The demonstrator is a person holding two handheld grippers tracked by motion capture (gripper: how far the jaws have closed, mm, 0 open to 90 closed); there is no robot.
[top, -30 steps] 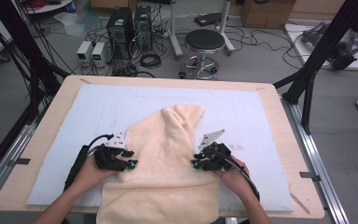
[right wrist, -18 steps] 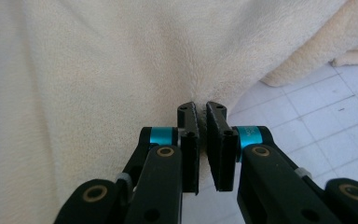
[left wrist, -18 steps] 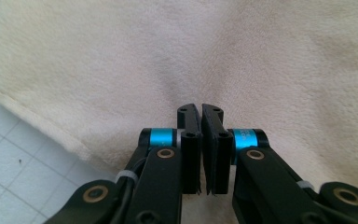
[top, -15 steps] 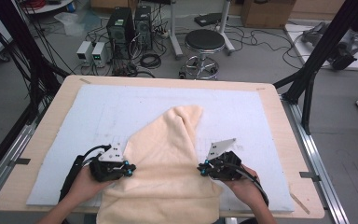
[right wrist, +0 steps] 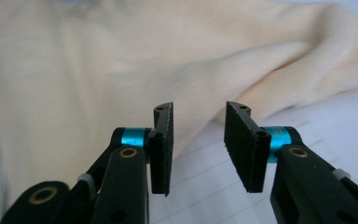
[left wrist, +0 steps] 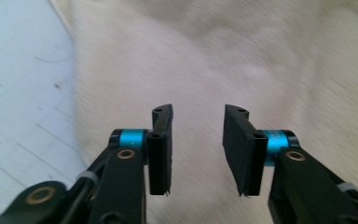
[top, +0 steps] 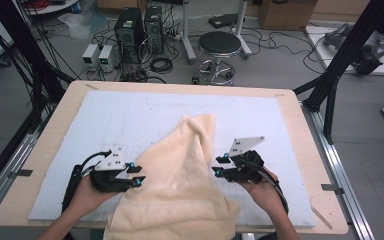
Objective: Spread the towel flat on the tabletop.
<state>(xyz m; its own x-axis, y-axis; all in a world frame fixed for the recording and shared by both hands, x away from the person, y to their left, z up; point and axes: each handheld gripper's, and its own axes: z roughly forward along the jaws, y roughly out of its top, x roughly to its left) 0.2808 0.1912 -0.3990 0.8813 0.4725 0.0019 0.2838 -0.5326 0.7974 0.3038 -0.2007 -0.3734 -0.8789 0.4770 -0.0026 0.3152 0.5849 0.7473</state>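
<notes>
1. Cream-coloured terry towel (top: 180, 180): lies crumpled on the near middle of the pale blue-white mat (top: 130, 115). One narrow end points toward the far side of the table; the broad near end drapes over the table's front edge. Soft folds run along its length. In the left gripper view the cloth (left wrist: 242, 60) fills the ground beyond the jaws. In the right gripper view it (right wrist: 98, 70) covers the upper and left part, with a rolled edge crossing toward the right.

2. Left black two-jaw gripper (top: 139, 173): held in the person's left hand (top: 82, 192), just at the towel's left edge, jaws aimed toward the cloth. Its jaws stand spread apart with nothing between them; the towel lies beyond the tips.

3. Right black two-jaw gripper (top: 219, 166): held in the person's right hand (top: 262, 187), just at the towel's right edge, jaws aimed toward the cloth. Jaws spread apart, gripping nothing; bare mat and the towel's edge show through the gap.

4. Pale blue-white mat: covers most of the light wooden tabletop (top: 45, 150), faint ruled lines on its surface.

5. Surroundings beyond the table: round black stool on a chrome base (top: 219, 47), two black computer towers (top: 137, 27), two small white boxes (top: 99, 54), loose cables on the grey floor (top: 280, 55).
</notes>
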